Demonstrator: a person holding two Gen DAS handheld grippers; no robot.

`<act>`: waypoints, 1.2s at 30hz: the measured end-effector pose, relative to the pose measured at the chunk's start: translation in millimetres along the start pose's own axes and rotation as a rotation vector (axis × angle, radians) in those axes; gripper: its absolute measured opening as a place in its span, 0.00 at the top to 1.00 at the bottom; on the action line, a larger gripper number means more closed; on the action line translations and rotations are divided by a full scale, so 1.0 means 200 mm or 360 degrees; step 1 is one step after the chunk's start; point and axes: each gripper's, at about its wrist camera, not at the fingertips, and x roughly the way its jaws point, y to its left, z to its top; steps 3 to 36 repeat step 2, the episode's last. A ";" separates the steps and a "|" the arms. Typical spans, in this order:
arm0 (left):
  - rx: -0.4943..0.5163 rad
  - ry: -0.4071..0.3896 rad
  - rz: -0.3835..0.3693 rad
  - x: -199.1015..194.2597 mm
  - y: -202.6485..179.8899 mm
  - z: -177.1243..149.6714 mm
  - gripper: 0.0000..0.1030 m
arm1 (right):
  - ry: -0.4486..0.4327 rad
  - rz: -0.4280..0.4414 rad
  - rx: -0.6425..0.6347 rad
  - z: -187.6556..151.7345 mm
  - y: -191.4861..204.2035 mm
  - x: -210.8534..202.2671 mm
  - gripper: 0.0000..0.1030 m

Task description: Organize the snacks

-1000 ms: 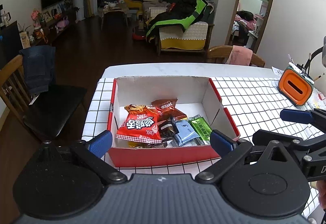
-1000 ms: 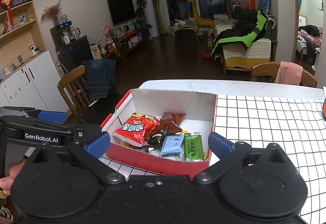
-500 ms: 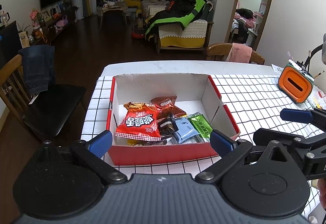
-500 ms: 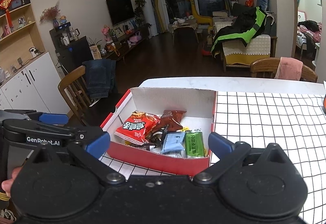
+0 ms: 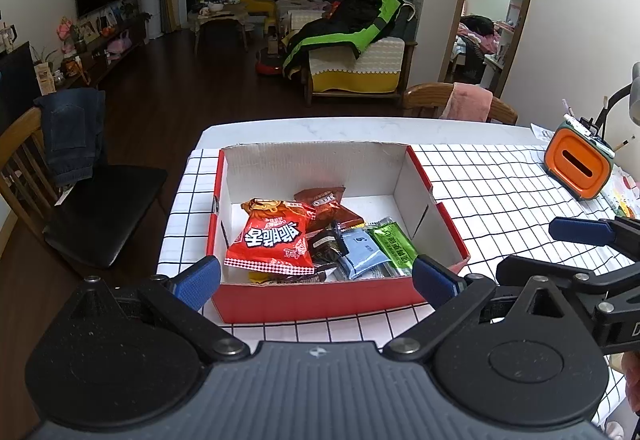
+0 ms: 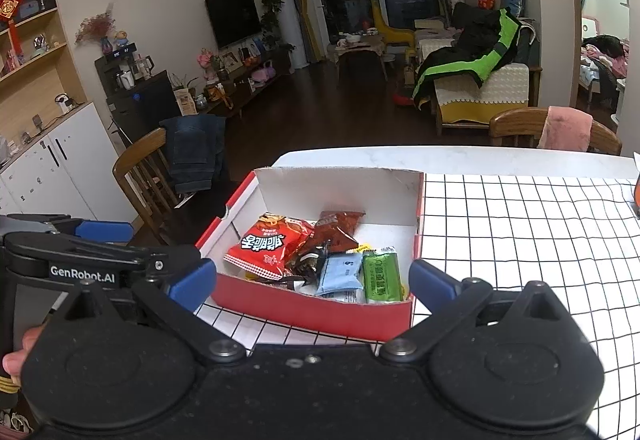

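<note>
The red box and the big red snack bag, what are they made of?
The box looks like cardboard, red outside and matte white inside, with wavy corrugation along its back edge. The snack bag looks like shiny plastic film, crinkled, glinting, with crimped ends.

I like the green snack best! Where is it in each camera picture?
Left wrist view: the green snack packet lies at the box's near right, beside the light blue packet.
Right wrist view: the green snack packet is in the near right corner, against the wall.
Shared landmark: the red box.
</note>
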 end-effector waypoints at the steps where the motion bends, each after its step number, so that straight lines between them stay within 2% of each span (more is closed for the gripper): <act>1: -0.0002 0.0003 -0.0005 0.00 0.00 0.00 0.00 | 0.0003 -0.0004 0.0003 0.00 0.00 0.00 0.00; 36: -0.0005 0.0006 -0.0008 0.00 0.00 0.00 0.00 | 0.0005 -0.0008 0.0007 -0.01 -0.01 0.00 0.00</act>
